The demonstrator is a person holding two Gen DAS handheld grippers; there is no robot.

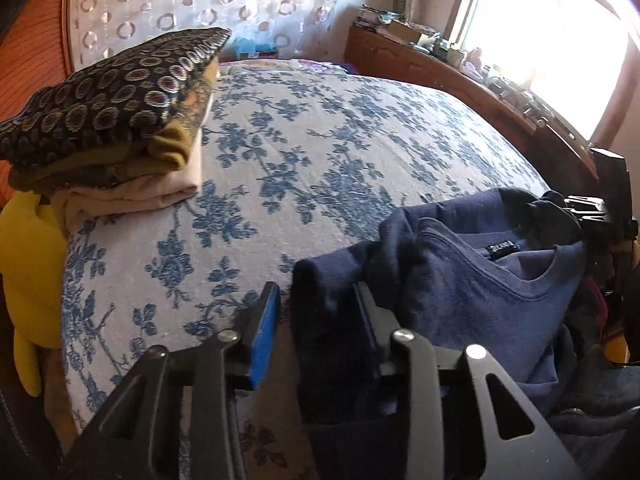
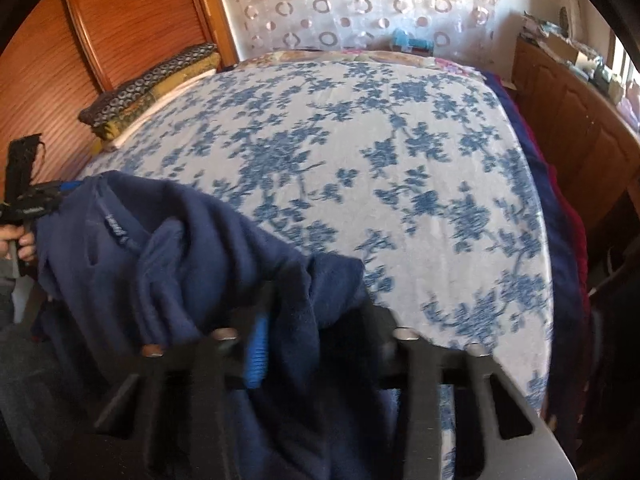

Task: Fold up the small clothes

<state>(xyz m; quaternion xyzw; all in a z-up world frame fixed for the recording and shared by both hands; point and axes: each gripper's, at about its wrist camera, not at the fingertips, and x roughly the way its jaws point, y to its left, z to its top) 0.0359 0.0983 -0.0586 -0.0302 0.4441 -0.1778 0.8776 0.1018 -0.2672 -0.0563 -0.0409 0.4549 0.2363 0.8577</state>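
Because the navy-blue fleece sweatshirt (image 1: 472,280) hangs limp between the two tools, I judge it soft, light and free to sag, with no stiffness to keep a crease until it is laid flat. It is held off the near edge of the white bedspread with blue floral print (image 1: 312,152), bunched, with the neckline and its dark label facing up.

In the left wrist view, the left gripper (image 1: 316,320) stands partly open, with a fold of the shoulder area draped between the blue-padded fingers (image 1: 264,340); I cannot confirm that the pads press it. In the right wrist view, the right gripper (image 2: 320,344) is largely buried in cloth; fabric passes between its fingers, but I cannot tell how far they are apart or whether they pinch it. The left tool also shows at the far left of that view.

I judge the shoulder seams beside the collar the best holds, since the ribbed edge resists slipping and lets the body hang straight. Fleece grips the pads well, but a thick bunch may slide out under a pull.

No containers appear. A stack of folded cloths, dark patterned on top with olive and cream beneath (image 1: 112,120), rests on the far left of the bed. A wooden sideboard (image 1: 432,68) with clutter on top stands far right under the window.
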